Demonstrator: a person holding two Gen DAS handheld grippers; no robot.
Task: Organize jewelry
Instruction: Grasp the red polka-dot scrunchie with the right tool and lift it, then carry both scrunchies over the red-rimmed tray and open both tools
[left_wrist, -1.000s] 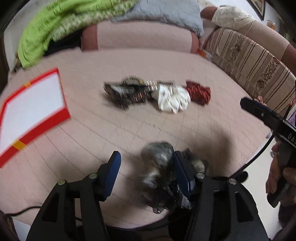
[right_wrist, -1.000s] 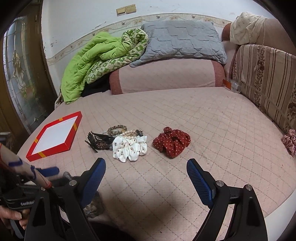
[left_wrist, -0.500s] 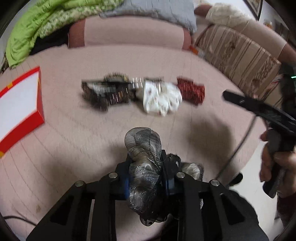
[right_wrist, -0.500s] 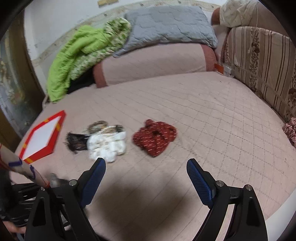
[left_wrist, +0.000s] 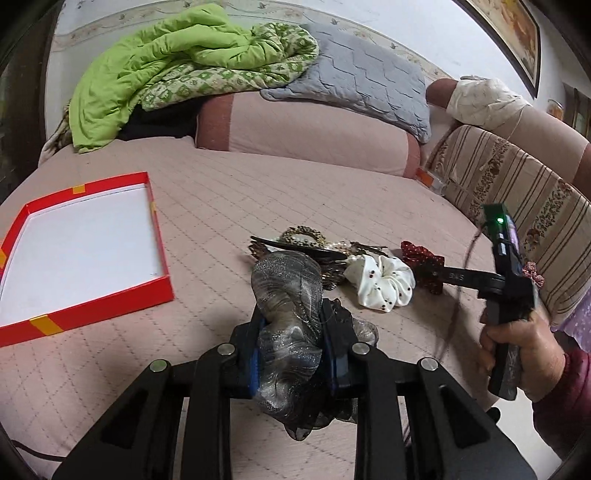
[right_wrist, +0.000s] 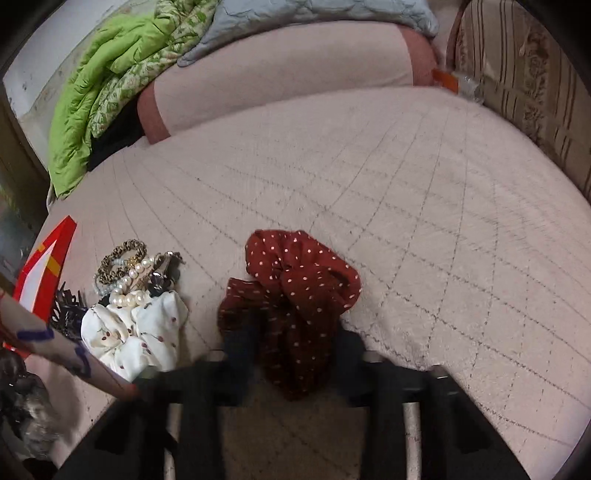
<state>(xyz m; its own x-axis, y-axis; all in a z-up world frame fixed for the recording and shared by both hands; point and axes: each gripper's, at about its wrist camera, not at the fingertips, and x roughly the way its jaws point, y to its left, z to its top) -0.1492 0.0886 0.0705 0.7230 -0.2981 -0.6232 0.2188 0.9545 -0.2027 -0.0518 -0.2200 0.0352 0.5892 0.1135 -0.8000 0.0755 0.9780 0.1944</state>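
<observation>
My left gripper (left_wrist: 291, 332) is shut on a grey shimmery scrunchie (left_wrist: 286, 295) and holds it above the pink quilted bed. A red box lid with a white inside (left_wrist: 79, 247) lies to its left. My right gripper (right_wrist: 291, 347) is down over the red polka-dot scrunchie (right_wrist: 291, 291); its blurred fingers (right_wrist: 240, 347) stand close on both sides of the cloth. A white dotted scrunchie (right_wrist: 136, 332), a pearl string (right_wrist: 129, 280), a leopard hair tie (right_wrist: 120, 258) and a black claw clip (right_wrist: 66, 310) lie in a pile to the left.
Pink bolster (left_wrist: 303, 133), green blanket (left_wrist: 166, 74) and grey pillow (left_wrist: 358, 81) lie at the back of the bed. A striped sofa back (left_wrist: 517, 206) rises on the right. The bed's front edge is just under both grippers.
My left gripper closed on the grey scrunchie and lifted it. My right gripper moved down and forward onto the red scrunchie, and its fingers came much closer together.
</observation>
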